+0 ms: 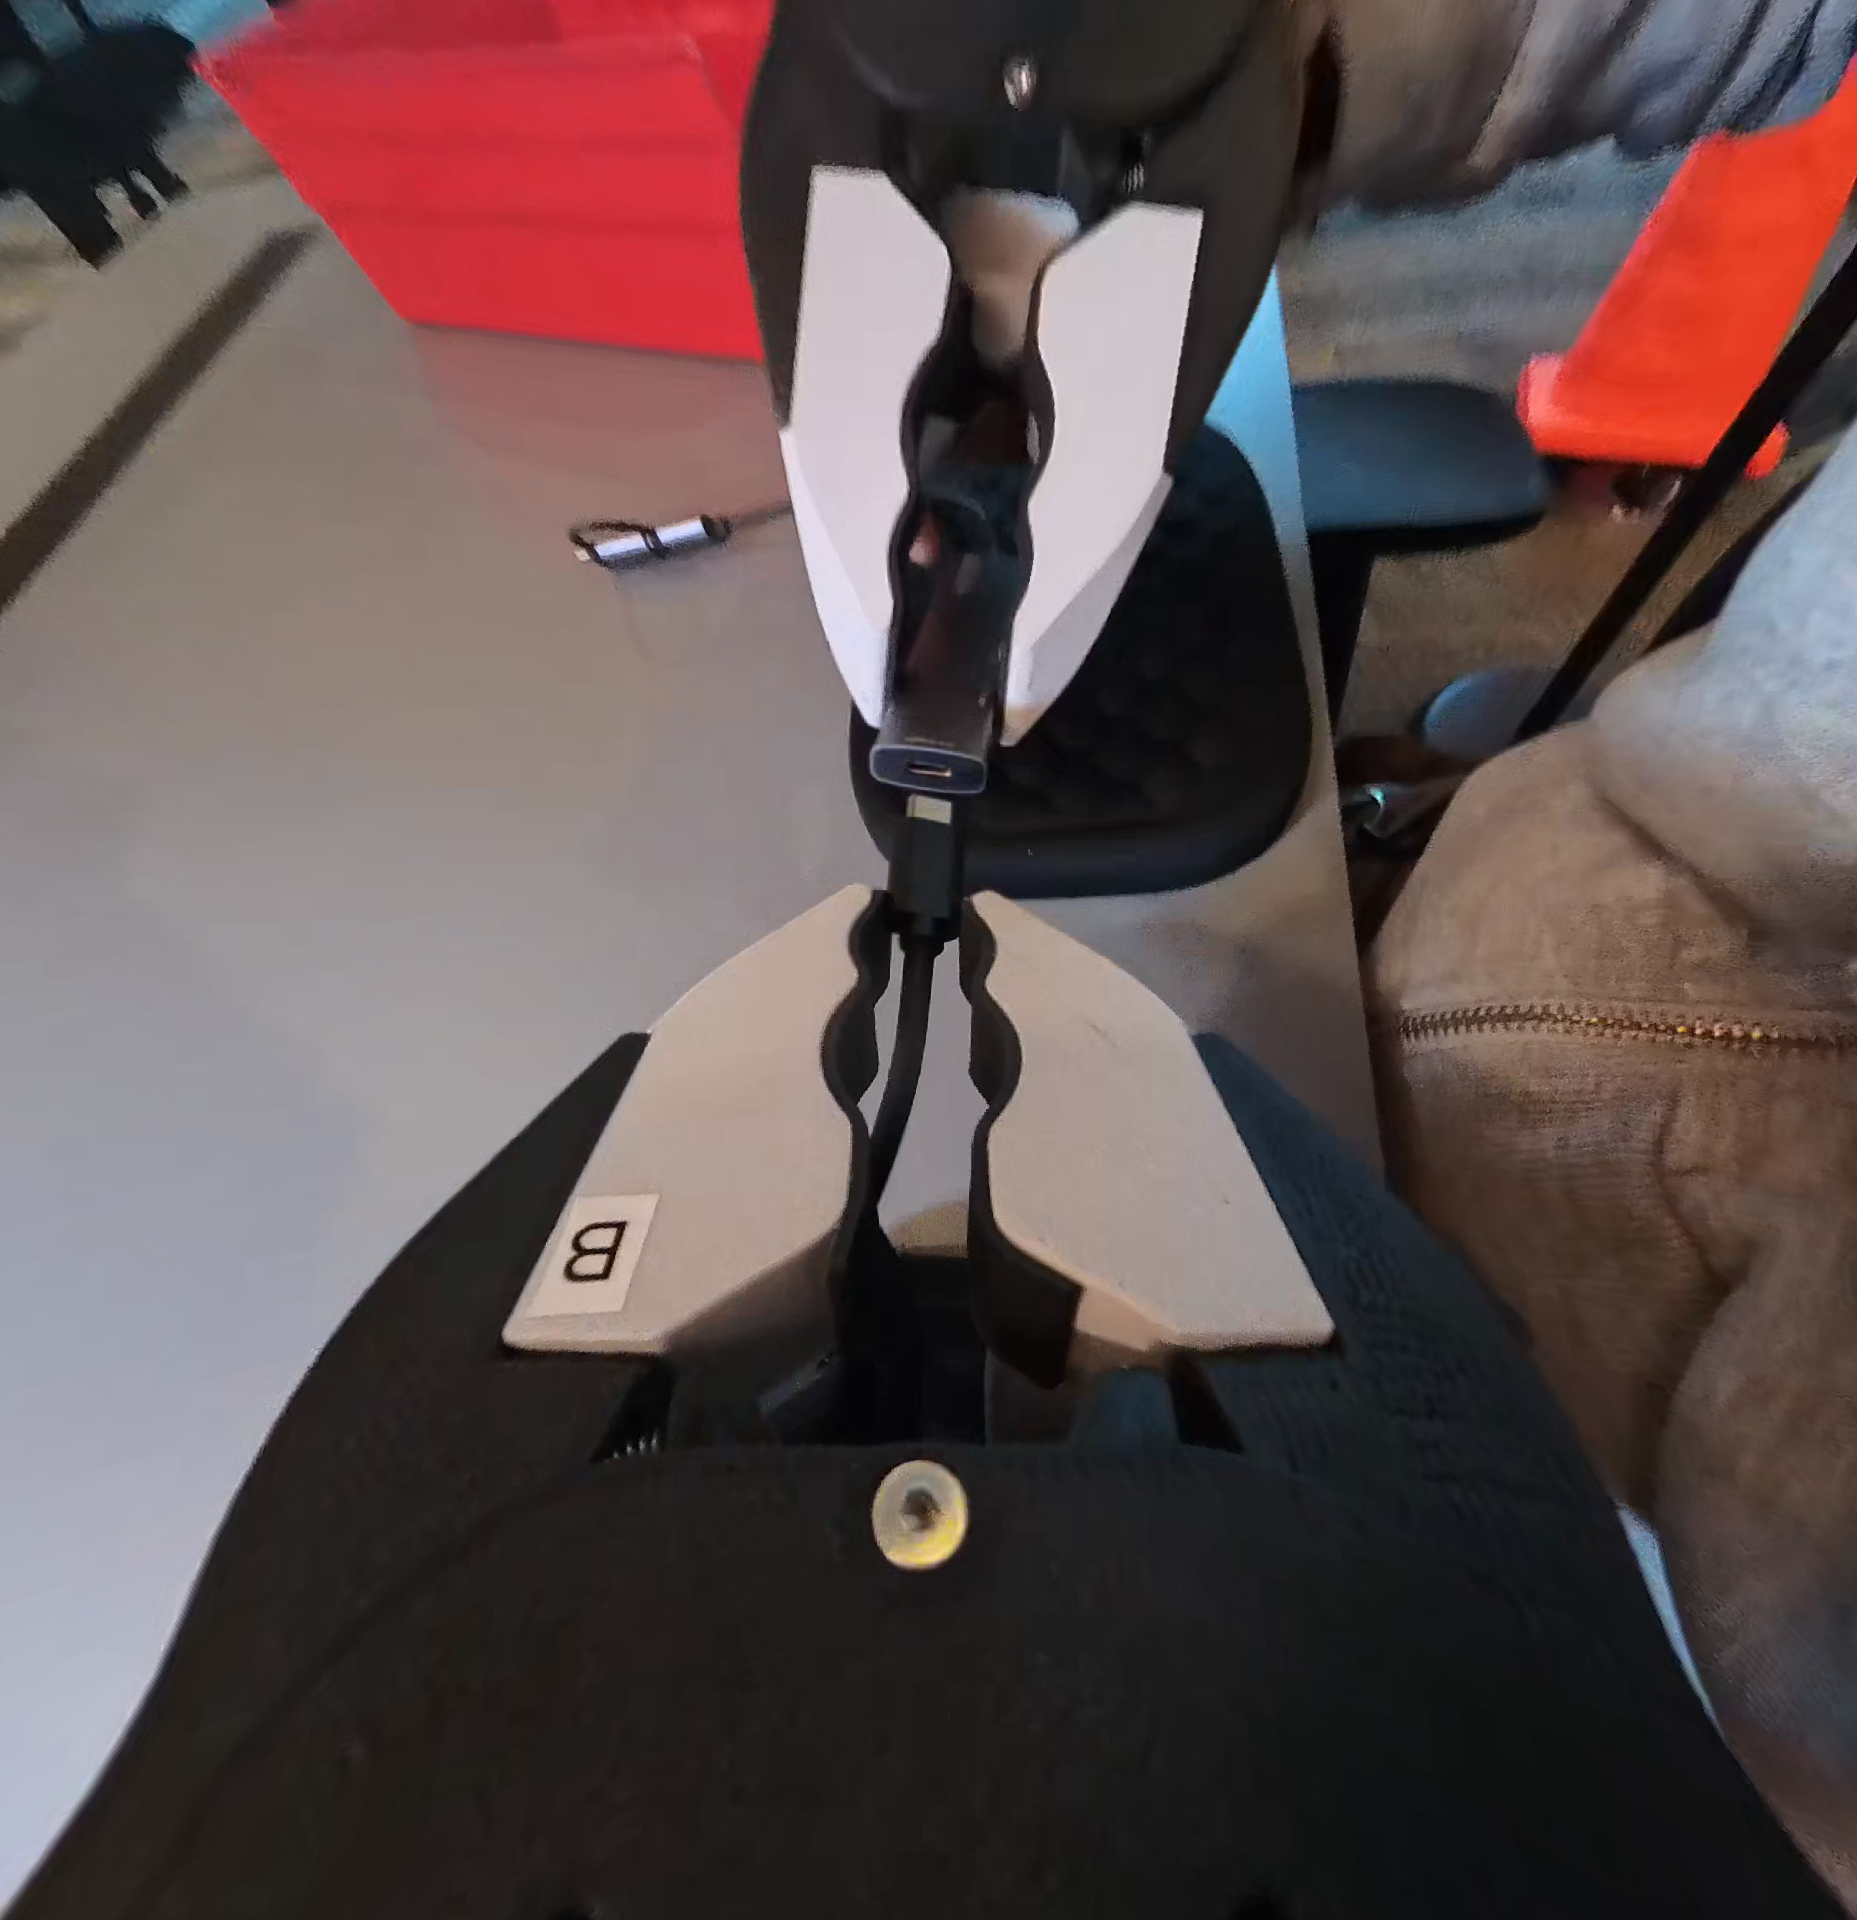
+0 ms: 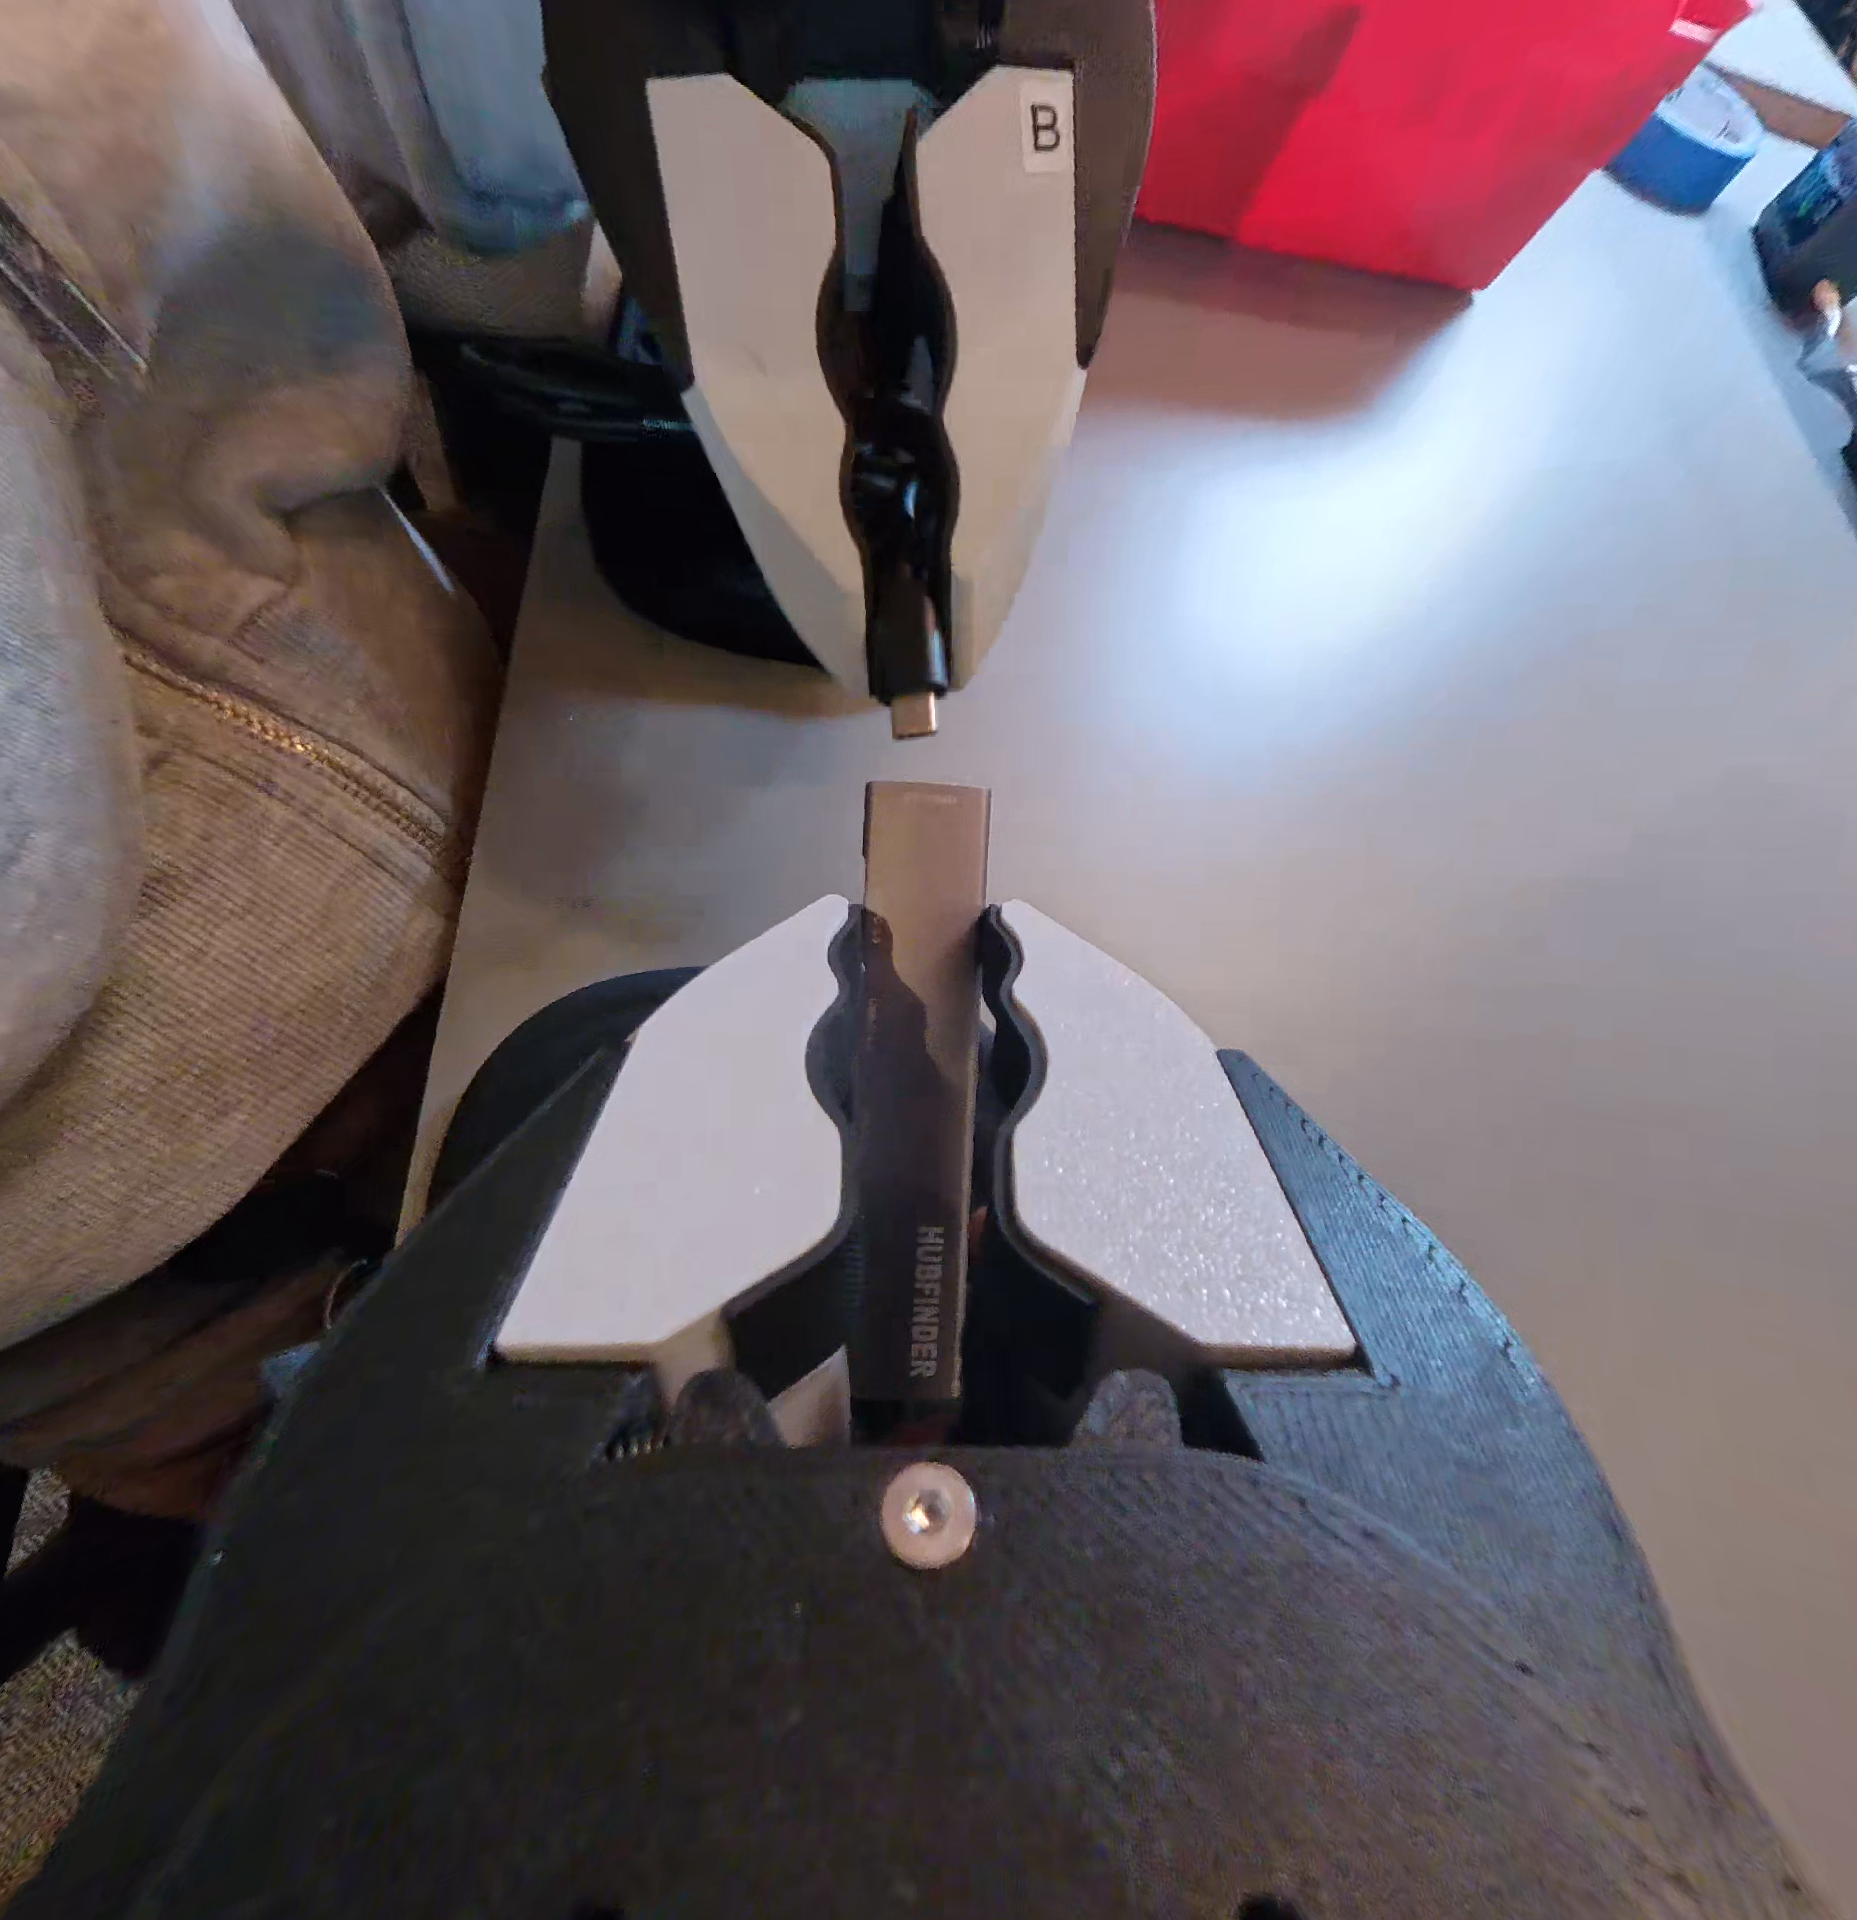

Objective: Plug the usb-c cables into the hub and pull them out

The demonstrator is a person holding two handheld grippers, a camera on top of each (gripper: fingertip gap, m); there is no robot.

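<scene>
In the left wrist view, the left gripper (image 1: 922,906) is clenched on the black USB-C cable (image 1: 926,857); its plug points straight at the hub (image 1: 929,764), just short of the port. In the right wrist view, the right gripper (image 2: 922,912) grasps the hub (image 2: 926,852) lengthwise, its end facing the plug (image 2: 915,715), nearly coaxial, slightly offset.

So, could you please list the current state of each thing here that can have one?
Slim grey metal hub: gripped, port empty.
Black USB-C cable plug: gripped, unplugged, just short of the port.
Left gripper: shut on the plug.
Right gripper: shut on the hub.
Silver adapters: lying loose on table.
</scene>
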